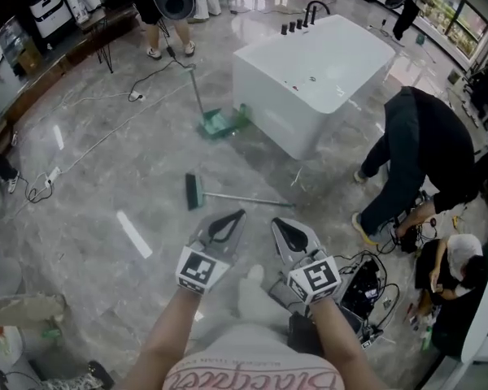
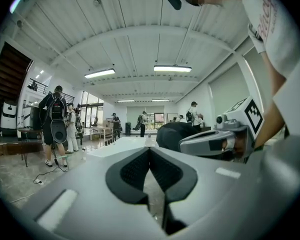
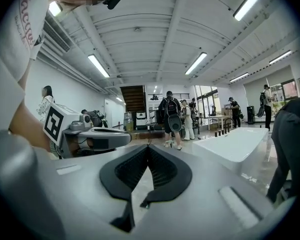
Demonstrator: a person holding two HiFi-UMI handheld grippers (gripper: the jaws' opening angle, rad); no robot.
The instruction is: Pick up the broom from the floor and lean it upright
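Observation:
The broom (image 1: 228, 196) lies flat on the grey marble floor. Its dark head (image 1: 192, 192) is at the left and its thin handle runs right. In the head view my left gripper (image 1: 241, 212) and right gripper (image 1: 276, 222) are held side by side, just on the near side of the handle and above it. Neither touches the broom. Both are shut, pads together, with nothing between them. The left gripper view shows its shut tips (image 2: 149, 149) and the right gripper view its shut tips (image 3: 148, 148), both pointing level across the room. The broom is out of sight in both gripper views.
A white bathtub (image 1: 309, 71) stands beyond the broom, with a green dustpan and second broom (image 1: 218, 123) at its left side. A person bends over at the right (image 1: 415, 153). Cables and gear (image 1: 362, 287) lie by my right foot, and more cables (image 1: 106, 132) trail at the left.

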